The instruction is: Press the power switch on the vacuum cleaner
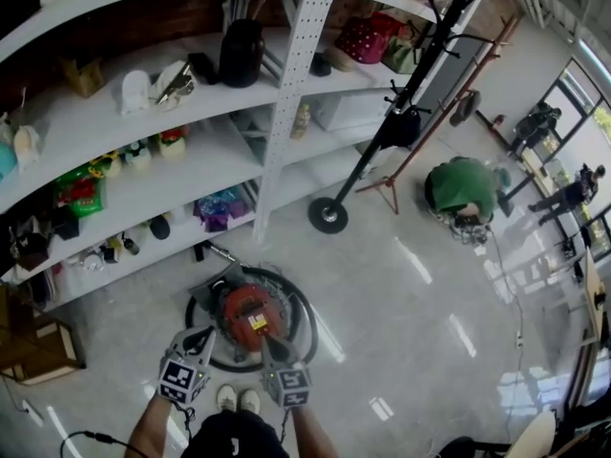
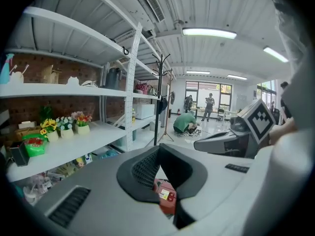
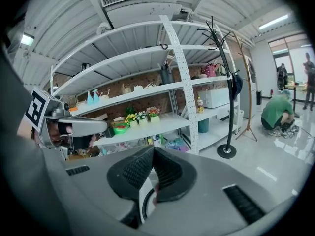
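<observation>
While left claw [image 1: 207,333] and right claw [image 1: 268,341] hover, vacuum cleaner [image 1: 246,309] sits beneath.

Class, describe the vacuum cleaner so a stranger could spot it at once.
Find the tall white shelving unit; on the glossy floor before its perforated upright sits a round red canister vacuum cleaner. Unlike anything nearby, a black hose coils around it.

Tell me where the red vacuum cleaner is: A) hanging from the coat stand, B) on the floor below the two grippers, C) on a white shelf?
B: the head view shows the vacuum cleaner on the glossy floor, beneath the left gripper and right gripper.
</observation>
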A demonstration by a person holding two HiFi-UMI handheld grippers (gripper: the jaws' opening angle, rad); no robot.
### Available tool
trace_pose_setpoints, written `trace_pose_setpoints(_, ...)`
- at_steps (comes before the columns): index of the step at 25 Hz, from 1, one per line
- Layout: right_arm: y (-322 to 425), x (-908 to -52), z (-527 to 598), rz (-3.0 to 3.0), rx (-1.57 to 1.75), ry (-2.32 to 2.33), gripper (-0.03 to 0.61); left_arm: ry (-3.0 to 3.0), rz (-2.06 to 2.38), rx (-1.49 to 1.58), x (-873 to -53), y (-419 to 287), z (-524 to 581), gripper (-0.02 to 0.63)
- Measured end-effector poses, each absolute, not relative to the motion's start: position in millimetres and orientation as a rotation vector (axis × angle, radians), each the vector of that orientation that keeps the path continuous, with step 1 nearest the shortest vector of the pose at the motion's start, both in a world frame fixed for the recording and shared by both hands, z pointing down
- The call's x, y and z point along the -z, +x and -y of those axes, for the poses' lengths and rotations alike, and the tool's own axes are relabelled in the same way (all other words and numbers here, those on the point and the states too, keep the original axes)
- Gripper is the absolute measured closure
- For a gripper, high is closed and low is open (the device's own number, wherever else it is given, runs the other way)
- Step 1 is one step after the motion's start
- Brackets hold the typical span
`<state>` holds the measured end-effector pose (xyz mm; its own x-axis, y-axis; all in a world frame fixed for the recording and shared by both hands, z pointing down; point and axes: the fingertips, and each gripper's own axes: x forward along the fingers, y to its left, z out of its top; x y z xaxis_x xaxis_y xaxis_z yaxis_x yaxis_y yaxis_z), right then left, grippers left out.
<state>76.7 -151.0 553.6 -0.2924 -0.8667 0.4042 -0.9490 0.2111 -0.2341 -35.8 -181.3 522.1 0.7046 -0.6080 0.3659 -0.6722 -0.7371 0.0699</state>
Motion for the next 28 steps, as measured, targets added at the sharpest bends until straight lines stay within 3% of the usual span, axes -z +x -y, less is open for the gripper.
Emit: trace_pose_setpoints(28, 111.7, -397.4, 109.8, 2.288, -0.476, 1.987, 0.566, 2.845, 1.034, -0.315, -384.5, -26.6, 161.4, 0.607)
